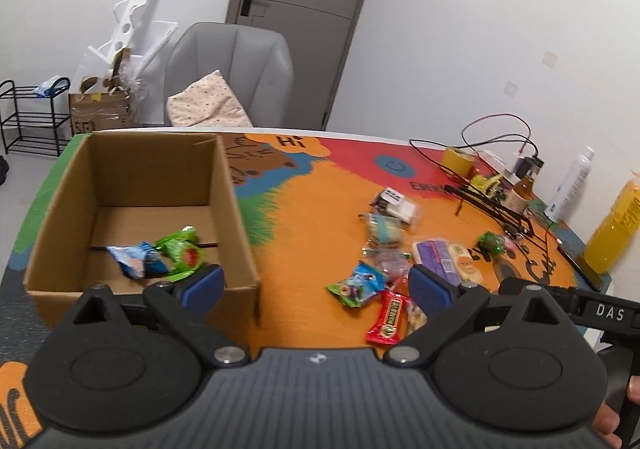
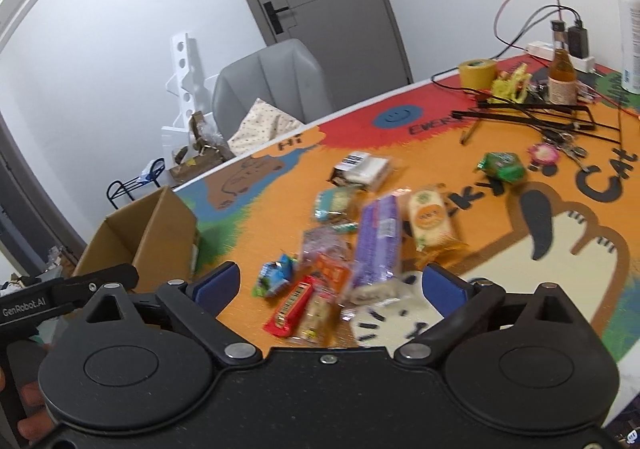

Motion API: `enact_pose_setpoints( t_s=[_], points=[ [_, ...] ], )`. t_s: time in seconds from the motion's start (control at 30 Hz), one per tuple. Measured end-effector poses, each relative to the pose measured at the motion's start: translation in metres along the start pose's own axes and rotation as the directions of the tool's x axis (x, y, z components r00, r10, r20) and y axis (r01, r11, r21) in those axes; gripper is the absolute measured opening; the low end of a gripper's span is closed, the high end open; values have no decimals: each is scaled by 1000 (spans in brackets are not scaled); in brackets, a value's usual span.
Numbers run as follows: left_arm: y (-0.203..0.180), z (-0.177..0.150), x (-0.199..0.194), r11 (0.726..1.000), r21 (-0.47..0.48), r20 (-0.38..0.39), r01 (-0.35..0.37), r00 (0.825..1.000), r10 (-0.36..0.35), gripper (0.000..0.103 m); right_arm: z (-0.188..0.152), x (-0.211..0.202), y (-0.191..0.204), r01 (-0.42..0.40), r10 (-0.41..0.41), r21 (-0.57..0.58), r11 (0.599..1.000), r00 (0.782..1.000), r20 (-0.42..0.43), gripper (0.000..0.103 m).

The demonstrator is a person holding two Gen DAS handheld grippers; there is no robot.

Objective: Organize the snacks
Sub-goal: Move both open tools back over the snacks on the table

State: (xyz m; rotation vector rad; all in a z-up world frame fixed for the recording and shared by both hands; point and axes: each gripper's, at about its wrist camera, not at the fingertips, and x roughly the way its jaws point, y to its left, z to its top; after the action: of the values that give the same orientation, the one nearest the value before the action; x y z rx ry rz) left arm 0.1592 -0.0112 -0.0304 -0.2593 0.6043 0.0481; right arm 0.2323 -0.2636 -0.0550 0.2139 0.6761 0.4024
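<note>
An open cardboard box (image 1: 236, 217) stands at the table's left; inside it lie a green packet (image 1: 182, 253) and a blue packet (image 1: 136, 261). To its right several snacks are scattered: a red bar (image 1: 386, 317), a green-blue packet (image 1: 358, 285), a purple pack (image 1: 434, 255). My left gripper (image 1: 314, 287) is open and empty, hovering between the box corner and the pile. My right gripper (image 2: 330, 283) is open with nothing pressed between its pads, above the pile, where the red bar (image 2: 290, 305) and purple pack (image 2: 378, 245) lie. The box (image 2: 156, 225) appears at left.
The colourful mat (image 1: 320, 209) covers the table. At the far right stand a tape roll (image 2: 478, 73), a brown bottle (image 2: 560, 79), a white spray can (image 1: 570, 185), a yellow bottle (image 1: 612, 229), black wire racks (image 2: 528, 117) and cables. A grey chair (image 1: 232, 69) stands behind the table.
</note>
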Motion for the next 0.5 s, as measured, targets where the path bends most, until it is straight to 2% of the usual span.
enact_pose_setpoints(
  t_s=[0.17,0.33,0.43,0.5],
  points=[
    [-13,-5,9,999,22,-13,40,999,-39,97,-5,1,-13,17,-17,9,1000,1000,1,98],
    [-24,-12,22,997,36,-30,68,997,-67,95,-8,5,-26,31,-31,31,999,1000,-5,91],
    [-29,-16,32,996,40,-45,79,996,-78,89,-8,8,-33,37,-37,40,999,999,-5,86],
    [-32,-19,39,995,37,-64,88,994,-86,80,-8,11,-37,43,-43,43,998,999,-6,82]
  ],
)
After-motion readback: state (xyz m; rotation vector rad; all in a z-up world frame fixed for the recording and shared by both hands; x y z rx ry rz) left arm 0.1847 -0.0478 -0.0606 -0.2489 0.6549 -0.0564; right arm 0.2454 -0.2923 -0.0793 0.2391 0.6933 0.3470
